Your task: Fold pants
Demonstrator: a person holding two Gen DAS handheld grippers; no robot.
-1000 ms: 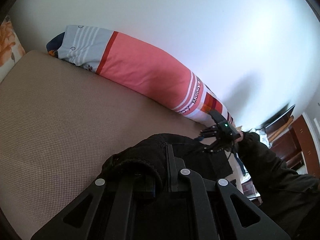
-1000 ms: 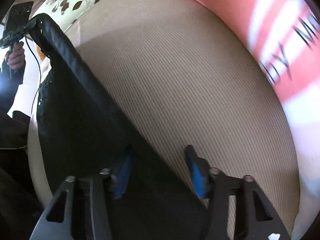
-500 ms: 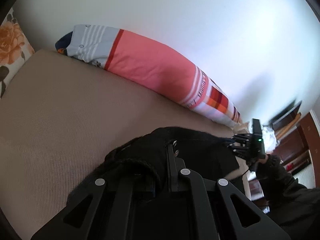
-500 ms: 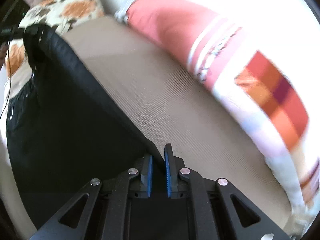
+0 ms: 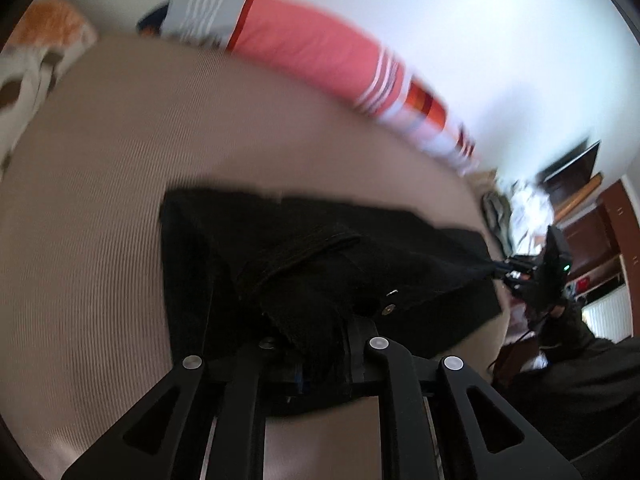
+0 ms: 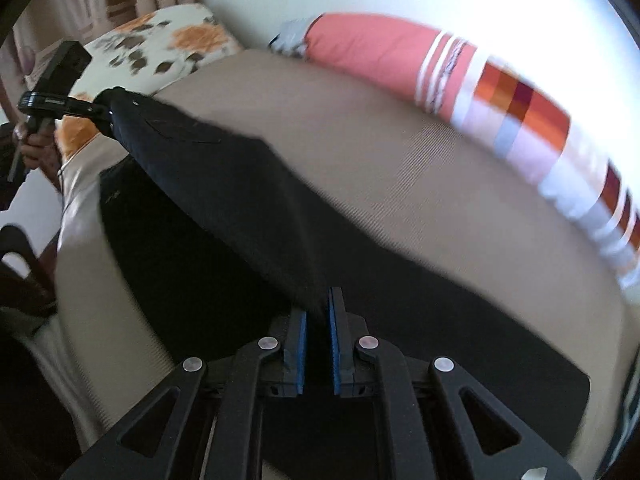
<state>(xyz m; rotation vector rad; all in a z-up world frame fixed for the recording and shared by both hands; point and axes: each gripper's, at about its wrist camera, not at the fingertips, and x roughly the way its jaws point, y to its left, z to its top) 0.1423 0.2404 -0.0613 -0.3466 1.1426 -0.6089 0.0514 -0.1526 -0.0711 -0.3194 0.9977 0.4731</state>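
Observation:
Black pants (image 5: 320,264) hang stretched between my two grippers over a beige bed (image 5: 100,200). My left gripper (image 5: 320,360) is shut on the bunched waistband, near the metal button (image 5: 387,309). My right gripper (image 6: 317,320) is shut on the other end of the fabric (image 6: 224,184), blue pads pinching it. Each gripper shows in the other view: the right one at the far right (image 5: 536,276), the left one at the upper left (image 6: 64,104). The lower part of the pants lies on the bed (image 6: 440,340).
A long pink striped bolster (image 5: 320,52) lies along the white wall (image 5: 440,20). A floral pillow (image 6: 160,48) sits at the head of the bed. Dark wooden furniture (image 5: 600,216) stands beyond the bed's right edge.
Both grippers have lifted and pulled apart, so the pants are now stretched taut above the bed. The right gripper closed on the fabric a second ago and stays shut.

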